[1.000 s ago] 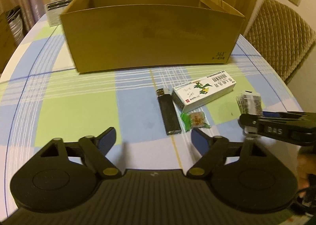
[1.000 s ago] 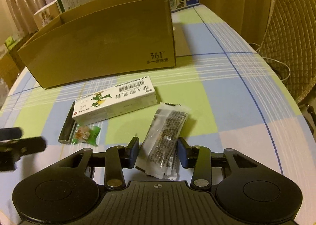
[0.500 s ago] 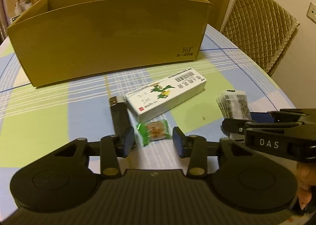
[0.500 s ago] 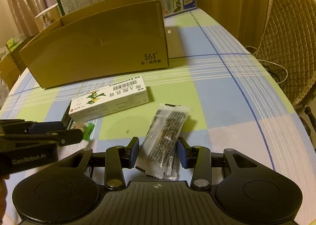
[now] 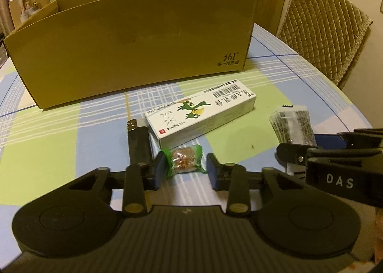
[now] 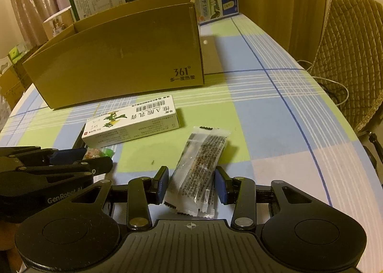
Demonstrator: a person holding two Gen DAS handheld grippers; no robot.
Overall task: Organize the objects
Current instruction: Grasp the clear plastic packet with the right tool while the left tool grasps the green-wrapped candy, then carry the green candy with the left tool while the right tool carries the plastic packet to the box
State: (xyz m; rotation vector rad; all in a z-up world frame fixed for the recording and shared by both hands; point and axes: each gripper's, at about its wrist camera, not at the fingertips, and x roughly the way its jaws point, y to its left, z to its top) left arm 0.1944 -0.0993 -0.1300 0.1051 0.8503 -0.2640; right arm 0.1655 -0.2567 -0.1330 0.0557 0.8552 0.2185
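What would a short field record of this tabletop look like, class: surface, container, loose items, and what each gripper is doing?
surface: checked tablecloth
container: open cardboard box, standing behind the loose items
loose items: white medicine carton, black lighter, green-wrapped candy, clear sachets
left gripper: open, fingers either side of the candy, left one at the wrapper, right one clear of it
right gripper: open, fingers either side of the sachets
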